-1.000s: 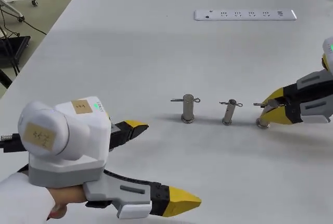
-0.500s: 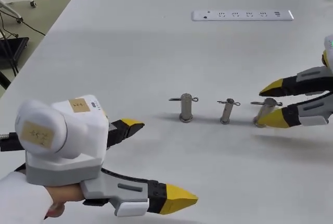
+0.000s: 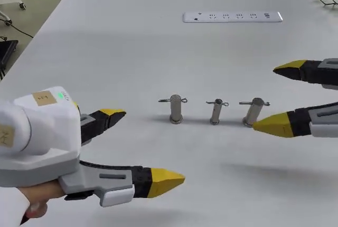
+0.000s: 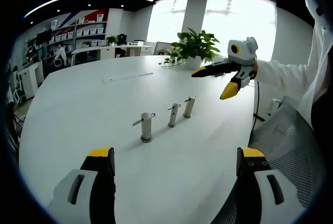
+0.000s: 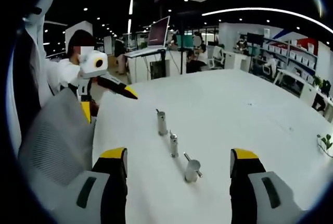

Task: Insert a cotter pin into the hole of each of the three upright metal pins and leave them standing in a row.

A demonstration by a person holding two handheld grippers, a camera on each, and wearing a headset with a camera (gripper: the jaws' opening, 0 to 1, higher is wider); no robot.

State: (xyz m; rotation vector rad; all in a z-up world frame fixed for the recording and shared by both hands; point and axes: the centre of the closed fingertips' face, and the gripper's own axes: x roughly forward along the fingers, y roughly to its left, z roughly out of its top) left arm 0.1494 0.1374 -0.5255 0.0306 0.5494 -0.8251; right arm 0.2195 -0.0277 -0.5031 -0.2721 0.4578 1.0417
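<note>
So the right gripper (image 3: 264, 98) has backed off the tilted 3rd metal pin (image 3: 253, 113), jaws wide, empty; left gripper (image 3: 153, 145) same. Its cotter pin (image 3: 246, 103) is barely readable.

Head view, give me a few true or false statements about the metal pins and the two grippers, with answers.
1. The three metal pins stand in a row on the table. True.
2. The right gripper is shut on the rightmost pin. False: it is open and holds nothing.
3. The left gripper is open and empty. True.
4. The power strip lies nearer the person than the pins. False: it lies beyond them.
5. Only one pin carries a cotter pin. False: all three do.
</note>
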